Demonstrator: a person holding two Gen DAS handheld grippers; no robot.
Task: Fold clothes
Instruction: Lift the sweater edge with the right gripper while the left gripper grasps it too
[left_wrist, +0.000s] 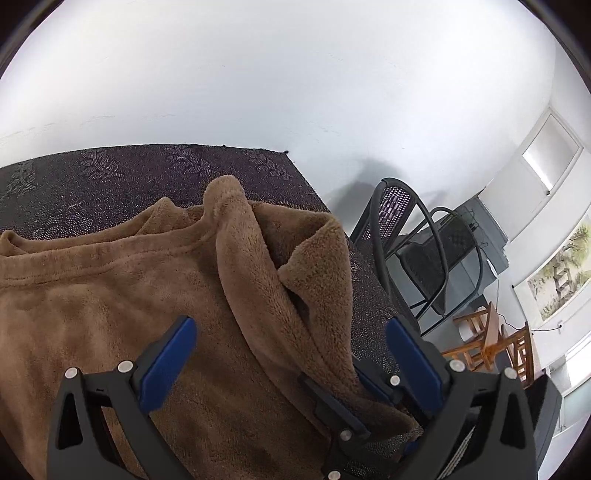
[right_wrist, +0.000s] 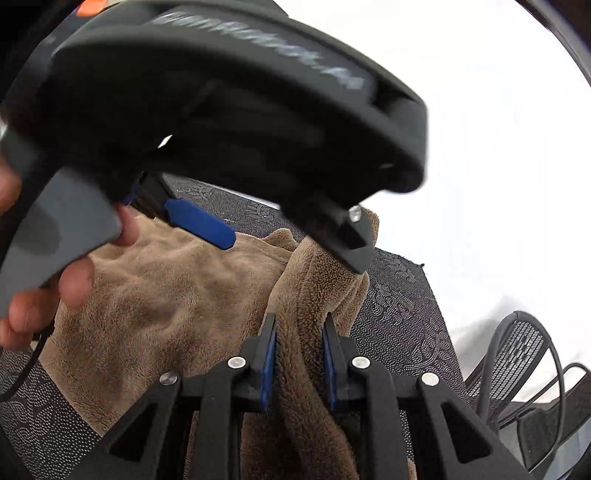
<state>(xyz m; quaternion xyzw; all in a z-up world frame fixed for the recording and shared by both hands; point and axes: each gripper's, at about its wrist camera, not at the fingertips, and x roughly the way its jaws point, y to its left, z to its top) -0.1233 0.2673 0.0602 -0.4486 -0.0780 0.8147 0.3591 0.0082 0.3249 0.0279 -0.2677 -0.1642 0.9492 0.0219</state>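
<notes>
A brown fleece garment (left_wrist: 110, 302) lies spread on a dark patterned tablecloth (left_wrist: 110, 173), neckline toward the far side. A thick fold (left_wrist: 258, 258) of it is pulled up along its right side. My left gripper (left_wrist: 290, 354) is open, its blue pads wide apart on either side of that fold without pressing it. My right gripper (right_wrist: 299, 354) is shut on the bunched fleece (right_wrist: 299, 295); it also shows low in the left wrist view as the right gripper (left_wrist: 351, 391), clamped on the fold. The left gripper (right_wrist: 295, 251) hovers just above, held by a hand (right_wrist: 74, 277).
The table's right edge (left_wrist: 332, 210) runs close beside the fold. A black mesh chair (left_wrist: 406, 236) stands just past it, with wooden chairs (left_wrist: 487, 343) farther off. A white wall rises behind the table. A thin black cable (right_wrist: 22, 373) hangs at the left.
</notes>
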